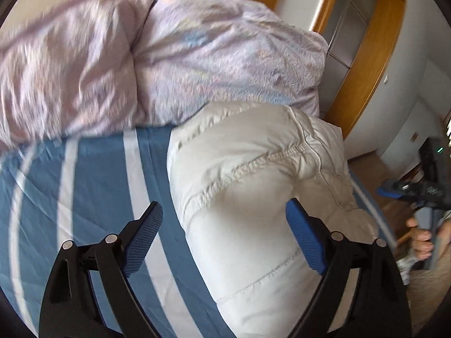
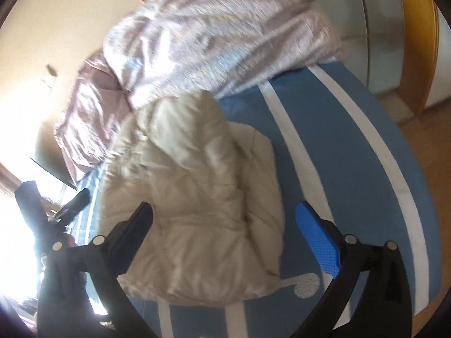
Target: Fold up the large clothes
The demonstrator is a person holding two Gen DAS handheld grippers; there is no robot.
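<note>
A home bedroom, a bed in blue sheet with white stripes (image 1: 93,174) under the gripper, crumpled lilac duvet (image 1: 197,56) ahead of it, wood-framed wardrobe with pale panels (image 1: 358,36) beyond to the right, wooden floor (image 2: 422,146) beside the bed

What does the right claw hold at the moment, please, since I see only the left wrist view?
Observer: Nothing. The right claw stands wide open, with the cream jacket in front of it and nothing gripped.
Operator: Thank you. Does the whole jacket lie on the bed?
Observer: Yes, it lies bunched on the blue striped sheet, and the sheet shows along its near edge.
Operator: Is anything beside it?
Observer: A small pale round-ended patch shows at its near right corner. I cannot tell what it is.
</note>
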